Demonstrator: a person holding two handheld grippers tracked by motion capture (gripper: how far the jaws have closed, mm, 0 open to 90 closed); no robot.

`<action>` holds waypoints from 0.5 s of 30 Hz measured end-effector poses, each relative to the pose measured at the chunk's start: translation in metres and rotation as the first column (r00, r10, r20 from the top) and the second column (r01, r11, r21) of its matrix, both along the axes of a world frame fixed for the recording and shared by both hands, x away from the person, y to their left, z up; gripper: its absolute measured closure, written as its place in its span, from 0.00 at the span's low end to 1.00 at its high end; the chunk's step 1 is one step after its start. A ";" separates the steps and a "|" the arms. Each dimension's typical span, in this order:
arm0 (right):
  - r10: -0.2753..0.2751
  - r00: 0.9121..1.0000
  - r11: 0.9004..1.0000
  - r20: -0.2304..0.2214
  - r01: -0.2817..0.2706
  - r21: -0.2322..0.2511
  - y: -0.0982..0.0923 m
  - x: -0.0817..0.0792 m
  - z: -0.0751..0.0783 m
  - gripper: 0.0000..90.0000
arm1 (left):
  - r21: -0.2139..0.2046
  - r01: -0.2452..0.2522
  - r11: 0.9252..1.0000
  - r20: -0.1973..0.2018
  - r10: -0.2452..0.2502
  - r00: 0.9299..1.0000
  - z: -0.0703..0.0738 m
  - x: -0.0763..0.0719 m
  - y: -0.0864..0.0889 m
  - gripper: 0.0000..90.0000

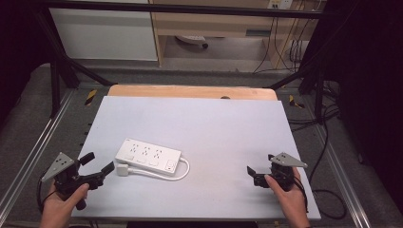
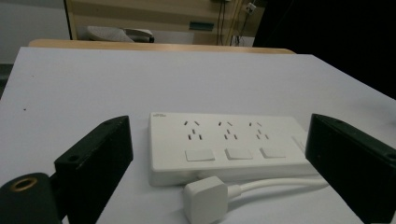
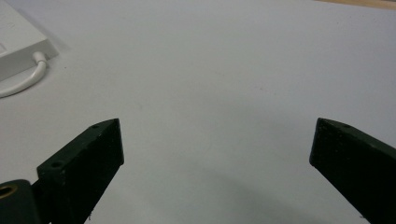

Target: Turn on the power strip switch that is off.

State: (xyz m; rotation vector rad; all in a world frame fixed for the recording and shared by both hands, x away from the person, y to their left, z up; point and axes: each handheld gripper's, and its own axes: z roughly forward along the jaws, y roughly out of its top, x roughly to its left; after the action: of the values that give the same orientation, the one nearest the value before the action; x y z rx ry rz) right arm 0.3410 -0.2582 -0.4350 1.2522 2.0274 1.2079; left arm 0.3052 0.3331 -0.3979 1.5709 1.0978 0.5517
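The left gripper (image 1: 100, 164) is held low at the near left corner of the tabletop (image 1: 214, 123), its jaws spread wide apart with nothing between them. A hand (image 1: 59, 204) grips its handle from below, and the grey three-cornered plate sits on top of it. Just ahead of its jaws, a little to their right in the high view, lies the white plug (image 1: 123, 169), flat on the tabletop and not touched by either jaw. In the left gripper view the plug (image 2: 205, 198) sits between the two jaws, close in front of them. Right behind the plug lies the white power strip (image 1: 148, 156), flat, with three socket groups and a row of switches on its top face; the left gripper view shows the power strip (image 2: 229, 147) lying crosswise beyond the jaws. A white cable (image 1: 176, 175) loops from the far end of the strip back along its near side to the plug.

The right gripper (image 1: 253, 174) is held near the near right edge of the tabletop, well apart from the strip, its jaws also wide apart and empty. A hand (image 1: 287, 192) holds it from below. In the right gripper view bare tabletop lies between the jaws, and a corner of the power strip (image 3: 18, 44) with a bend of the cable (image 3: 25, 79) sits far off to the upper left.
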 end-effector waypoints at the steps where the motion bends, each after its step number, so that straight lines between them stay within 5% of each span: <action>1: 0.000 1.000 1.000 -0.001 0.000 0.000 0.000 0.000 0.000 0.04 | 0.002 0.001 1.000 0.001 -0.001 1.000 0.001 0.001 0.000 0.09; 15: 0.003 1.000 1.000 -0.001 -0.003 0.000 -0.001 0.000 0.000 0.04 | -0.014 -0.005 1.000 0.006 0.005 1.000 0.009 0.010 0.000 0.10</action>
State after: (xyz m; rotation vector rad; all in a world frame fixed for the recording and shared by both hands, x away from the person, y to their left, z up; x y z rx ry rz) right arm 0.3414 -0.2588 -0.4350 1.2501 2.0306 1.2097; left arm 0.3154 0.3331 -0.3890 1.5540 1.0992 0.5513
